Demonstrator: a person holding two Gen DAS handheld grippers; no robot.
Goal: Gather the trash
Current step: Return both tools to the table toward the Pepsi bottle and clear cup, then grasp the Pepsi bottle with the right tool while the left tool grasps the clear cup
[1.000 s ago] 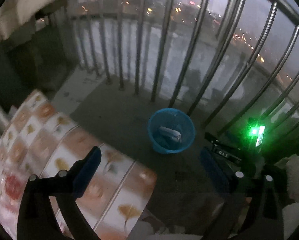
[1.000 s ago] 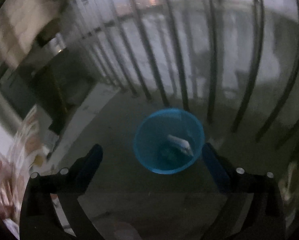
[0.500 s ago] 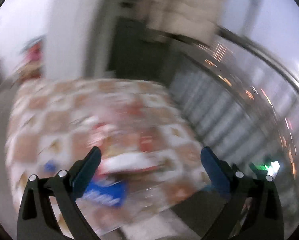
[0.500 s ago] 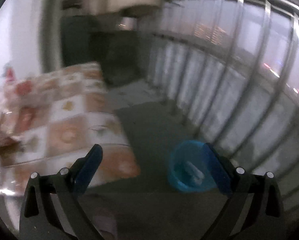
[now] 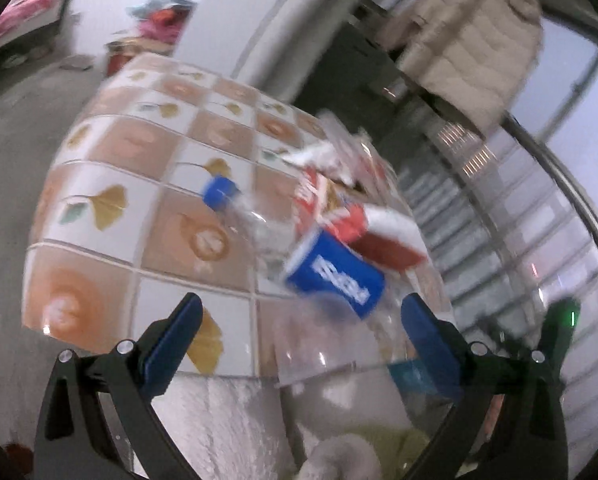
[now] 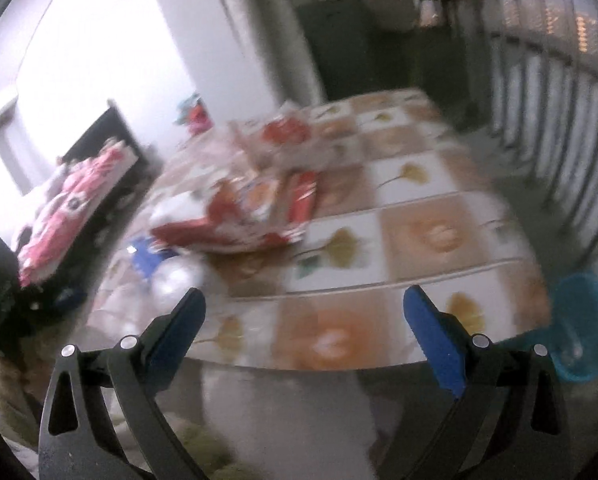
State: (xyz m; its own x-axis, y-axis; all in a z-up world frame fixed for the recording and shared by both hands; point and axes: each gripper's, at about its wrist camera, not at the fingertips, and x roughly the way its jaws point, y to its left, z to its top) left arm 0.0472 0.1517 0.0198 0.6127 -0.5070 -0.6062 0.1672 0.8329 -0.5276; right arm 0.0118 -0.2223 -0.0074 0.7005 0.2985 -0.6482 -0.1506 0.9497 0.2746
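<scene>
A clear plastic bottle (image 5: 255,232) with a blue cap and blue label lies on the patterned table (image 5: 139,184), next to red and white snack wrappers (image 5: 339,208). My left gripper (image 5: 299,336) is open and empty, just in front of the bottle's label end. My right gripper (image 6: 303,324) is open and empty at the table's near edge (image 6: 339,344). In the right wrist view the wrappers (image 6: 259,208) and the bottle (image 6: 167,276) lie to the left. The blue trash bin (image 6: 583,328) stands on the floor at the right.
A metal balcony railing (image 6: 559,120) runs along the right side. A padded jacket (image 5: 471,44) hangs on the rail. A pink-and-white cloth (image 6: 71,204) lies on furniture at the left. Both views are motion-blurred.
Both grippers have swung away from the blue bin on the floor and now face the table with the trash. Both stay open and empty.
</scene>
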